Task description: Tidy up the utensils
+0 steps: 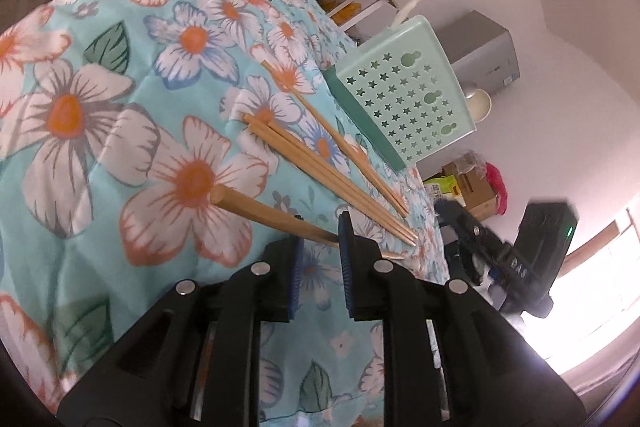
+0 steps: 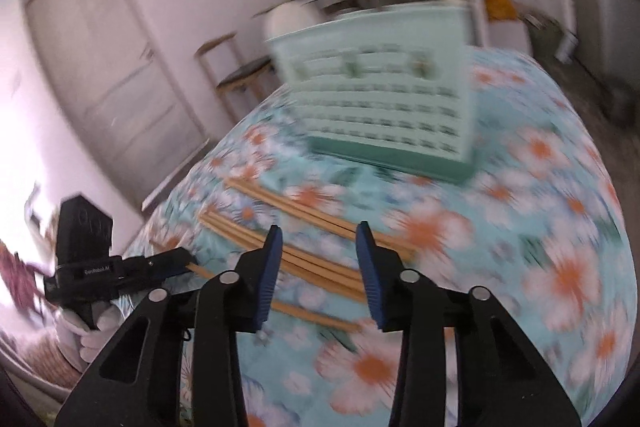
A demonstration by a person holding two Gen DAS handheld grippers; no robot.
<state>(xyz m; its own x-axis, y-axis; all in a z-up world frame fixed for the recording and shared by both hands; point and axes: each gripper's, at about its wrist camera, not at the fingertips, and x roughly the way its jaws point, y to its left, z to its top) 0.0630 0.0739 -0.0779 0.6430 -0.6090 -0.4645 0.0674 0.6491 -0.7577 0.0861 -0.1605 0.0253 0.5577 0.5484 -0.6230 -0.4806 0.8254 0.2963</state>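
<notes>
1. My left gripper (image 1: 320, 247) has its jaws pinching one wooden chopstick (image 1: 272, 217) near its thin end; the thick end sticks out over the floral cloth (image 1: 120, 107), lifted clear of it.
2. My right gripper (image 2: 318, 259) hovers with its jaws spread and nothing pressed between the pads; the view is smeared by motion.
3. Below the right gripper, the other loose chopsticks (image 2: 304, 251) lie flat on the cloth-covered counter, side by side, roughly parallel.
4. In the left view I count a close pair (image 1: 328, 179) and a single stick beside it (image 1: 340, 143), all just in front of the holder.
5. The mint-green utensil holder (image 1: 400, 99) with star cutouts stands on the counter beyond the chopsticks, something white poking out of its top.
6. A white-gloved hand (image 2: 96, 331) grips the left tool's handle.
</notes>
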